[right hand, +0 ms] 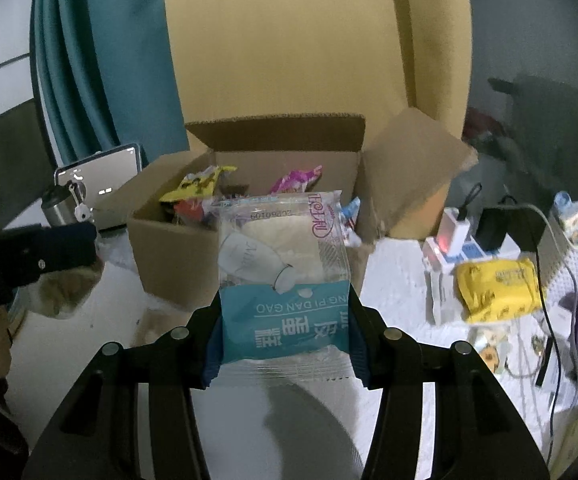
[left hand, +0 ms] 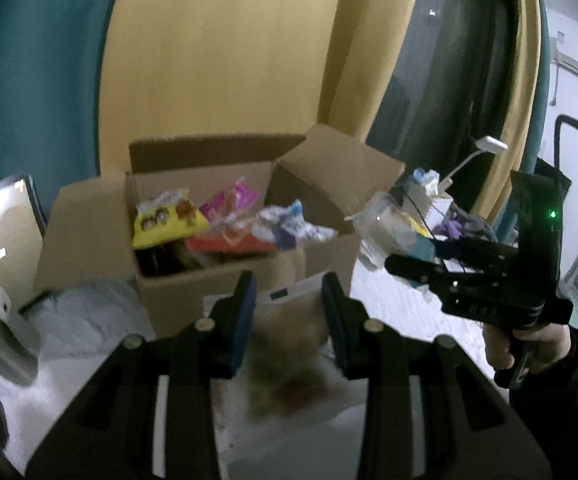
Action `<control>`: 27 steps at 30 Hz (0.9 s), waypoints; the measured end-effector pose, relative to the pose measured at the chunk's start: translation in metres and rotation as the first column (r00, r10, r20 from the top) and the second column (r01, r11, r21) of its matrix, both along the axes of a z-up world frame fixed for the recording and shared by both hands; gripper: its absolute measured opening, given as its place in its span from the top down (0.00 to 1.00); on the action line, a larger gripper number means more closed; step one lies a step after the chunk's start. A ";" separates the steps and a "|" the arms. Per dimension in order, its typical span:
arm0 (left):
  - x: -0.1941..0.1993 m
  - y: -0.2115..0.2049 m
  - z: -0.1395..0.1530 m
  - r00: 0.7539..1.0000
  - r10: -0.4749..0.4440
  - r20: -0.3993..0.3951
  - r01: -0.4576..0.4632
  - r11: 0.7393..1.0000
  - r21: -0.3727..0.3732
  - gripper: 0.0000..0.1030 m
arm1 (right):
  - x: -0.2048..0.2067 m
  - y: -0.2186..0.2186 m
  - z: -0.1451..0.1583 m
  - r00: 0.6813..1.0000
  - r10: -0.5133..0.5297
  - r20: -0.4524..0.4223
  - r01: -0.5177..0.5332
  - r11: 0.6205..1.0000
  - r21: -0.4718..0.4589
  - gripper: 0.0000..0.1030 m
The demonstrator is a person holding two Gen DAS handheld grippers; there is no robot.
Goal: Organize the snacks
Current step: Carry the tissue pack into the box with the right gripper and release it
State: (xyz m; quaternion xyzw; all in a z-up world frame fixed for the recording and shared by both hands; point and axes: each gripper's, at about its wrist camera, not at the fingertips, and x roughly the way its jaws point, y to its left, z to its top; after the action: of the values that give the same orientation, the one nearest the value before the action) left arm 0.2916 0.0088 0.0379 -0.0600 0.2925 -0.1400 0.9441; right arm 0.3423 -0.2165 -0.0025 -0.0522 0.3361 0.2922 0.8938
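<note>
An open cardboard box (left hand: 225,280) (right hand: 169,248) stands on the white table, holding several snack packs: a yellow one (left hand: 169,220), a pink one (left hand: 229,200), an orange one (left hand: 229,244). My left gripper (left hand: 289,312) is shut on a blurred clear snack bag with brownish contents (left hand: 289,344), just in front of the box. My right gripper (right hand: 285,336) is shut on a clear and blue cake packet (right hand: 281,272), held upright before the box. The right gripper also shows in the left wrist view (left hand: 421,268), to the right of the box.
A yellow snack pack (right hand: 497,288) lies on the table at right among a white basket (right hand: 569,268), cables and small boxes. A phone on a stand (right hand: 97,180) and a metal cup (right hand: 59,204) stand left of the box. Curtains hang behind.
</note>
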 end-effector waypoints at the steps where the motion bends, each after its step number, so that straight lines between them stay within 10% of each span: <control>1: 0.003 0.001 0.003 1.000 0.001 0.008 -0.001 1.000 0.003 0.66 | 0.003 0.002 0.002 1.000 0.001 0.003 -0.001 1.000 0.001 0.48; 27: 0.170 0.035 -0.016 1.000 0.022 -0.016 -0.022 0.999 -0.031 0.66 | 0.153 0.058 -0.011 0.985 -0.122 -0.124 0.120 0.993 -0.020 0.48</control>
State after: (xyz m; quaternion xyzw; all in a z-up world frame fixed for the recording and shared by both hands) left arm 0.4613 0.0437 0.0224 -0.0792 0.2971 -0.1337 0.9421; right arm 0.4957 -0.1589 -0.0132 -0.0189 0.3959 0.2379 0.8867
